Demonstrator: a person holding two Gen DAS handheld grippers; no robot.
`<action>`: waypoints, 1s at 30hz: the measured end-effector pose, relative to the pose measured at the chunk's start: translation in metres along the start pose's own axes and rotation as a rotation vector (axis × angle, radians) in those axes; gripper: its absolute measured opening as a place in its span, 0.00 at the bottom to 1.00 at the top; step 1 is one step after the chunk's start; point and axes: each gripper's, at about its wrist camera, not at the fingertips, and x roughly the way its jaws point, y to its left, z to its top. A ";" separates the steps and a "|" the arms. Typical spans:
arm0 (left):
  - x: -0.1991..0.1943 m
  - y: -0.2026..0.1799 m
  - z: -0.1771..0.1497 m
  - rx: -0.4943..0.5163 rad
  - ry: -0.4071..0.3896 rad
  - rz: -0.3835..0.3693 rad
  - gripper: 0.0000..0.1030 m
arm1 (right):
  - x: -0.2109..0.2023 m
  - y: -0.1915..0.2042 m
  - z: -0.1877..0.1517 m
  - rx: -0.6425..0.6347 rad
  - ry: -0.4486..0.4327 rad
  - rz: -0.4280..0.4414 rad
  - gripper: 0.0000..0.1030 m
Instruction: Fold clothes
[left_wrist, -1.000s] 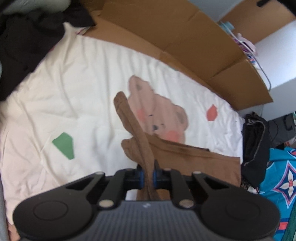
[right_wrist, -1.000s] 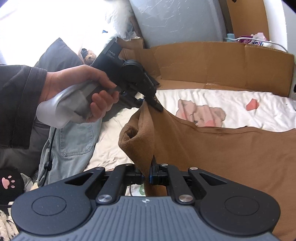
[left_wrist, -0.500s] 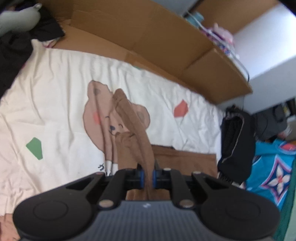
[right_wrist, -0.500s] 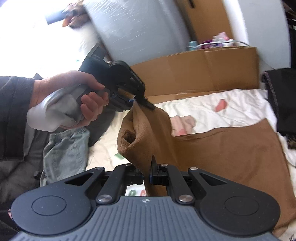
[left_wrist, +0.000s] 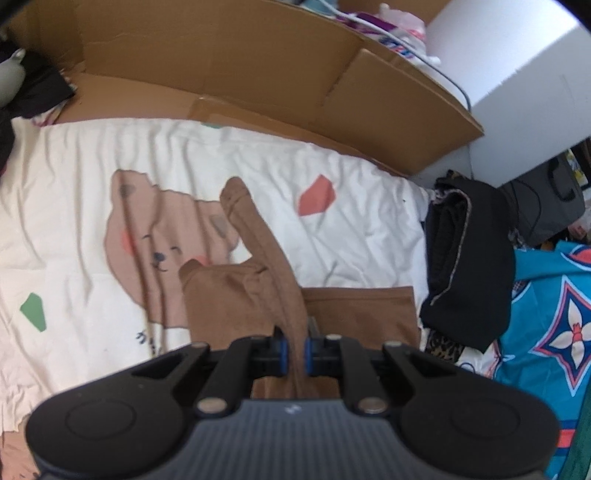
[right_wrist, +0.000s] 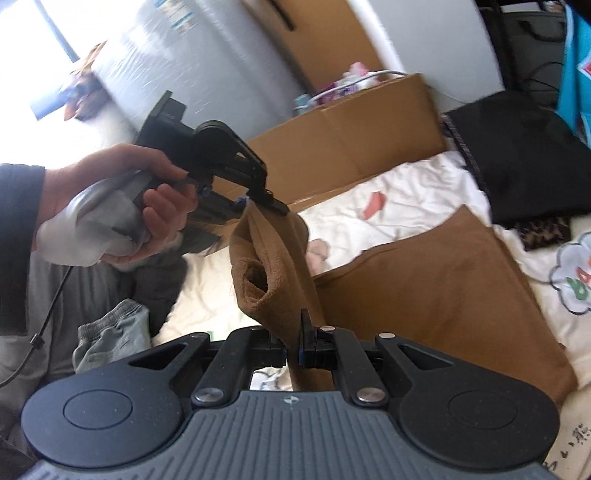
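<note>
A brown garment (left_wrist: 266, 280) is pinched by the left tool (left_wrist: 293, 349) and the right tool (right_wrist: 293, 345); its upper part is lifted, the rest lies on the bed (left_wrist: 74, 184) by the right edge.

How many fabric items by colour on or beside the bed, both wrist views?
Brown garment, held by left gripper and right gripper: 1
Black folded clothes: 1
Grey-green garment: 1
White bear-print bedsheet: 1
Blue patterned cloth: 1
Total: 5
</note>
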 end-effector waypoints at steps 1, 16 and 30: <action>0.003 -0.005 -0.001 -0.001 -0.001 0.000 0.09 | 0.000 -0.005 0.000 0.008 -0.002 -0.005 0.04; 0.056 -0.048 -0.017 0.012 0.019 0.072 0.09 | 0.001 -0.068 -0.019 0.138 0.009 -0.086 0.03; 0.105 -0.071 -0.025 0.012 0.041 0.061 0.09 | 0.012 -0.108 -0.038 0.246 0.009 -0.150 0.02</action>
